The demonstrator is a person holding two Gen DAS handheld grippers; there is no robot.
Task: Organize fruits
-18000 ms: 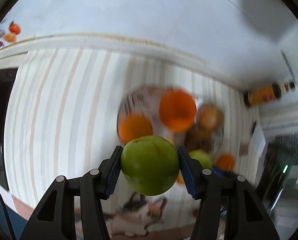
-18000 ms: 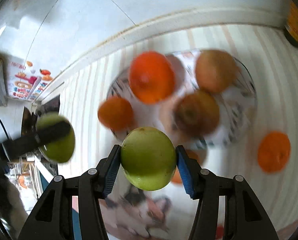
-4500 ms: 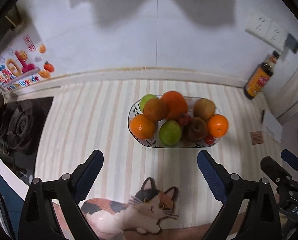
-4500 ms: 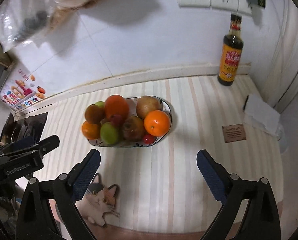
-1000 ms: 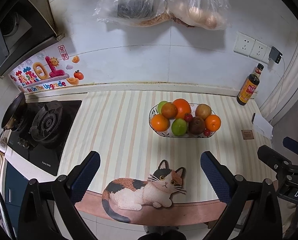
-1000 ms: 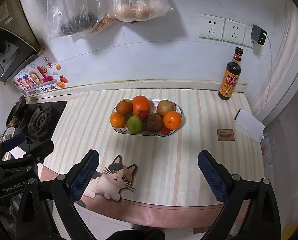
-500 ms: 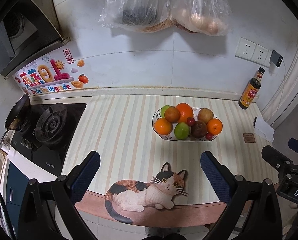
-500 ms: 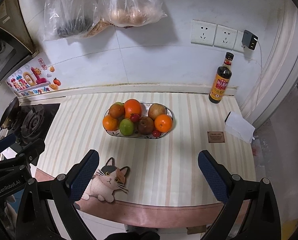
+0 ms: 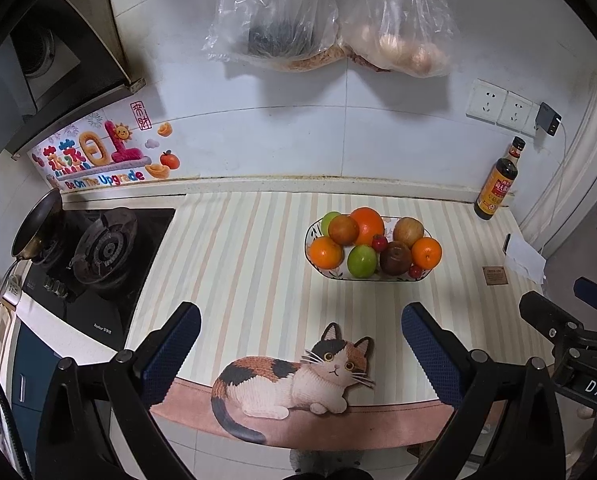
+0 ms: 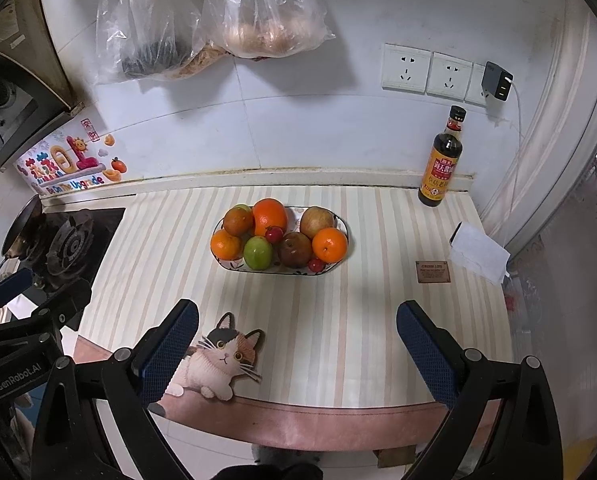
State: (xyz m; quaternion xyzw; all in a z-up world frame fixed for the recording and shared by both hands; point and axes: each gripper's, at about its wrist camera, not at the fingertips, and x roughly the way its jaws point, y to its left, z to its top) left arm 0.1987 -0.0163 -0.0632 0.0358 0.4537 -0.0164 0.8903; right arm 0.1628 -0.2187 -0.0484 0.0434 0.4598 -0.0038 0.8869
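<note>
The striped desk (image 9: 234,264) carried an oval fruit bowl (image 9: 313,240) near its back edge, well apart from both tools. The left tool (image 9: 300,344) and right tool (image 10: 297,340) each hung over the desk's near edge, spread wide and holding nothing, far short of the bowl. Inside the bowl lay oranges (image 10: 269,216), a green apple (image 10: 258,253) at its front, a brown fruit (image 10: 295,249) beside that, and small red fruits (image 10: 274,234) between them.

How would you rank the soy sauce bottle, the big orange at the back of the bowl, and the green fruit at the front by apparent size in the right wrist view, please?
1. soy sauce bottle
2. big orange
3. green fruit

The bottle stands farther back, so its lead is safe.
</note>
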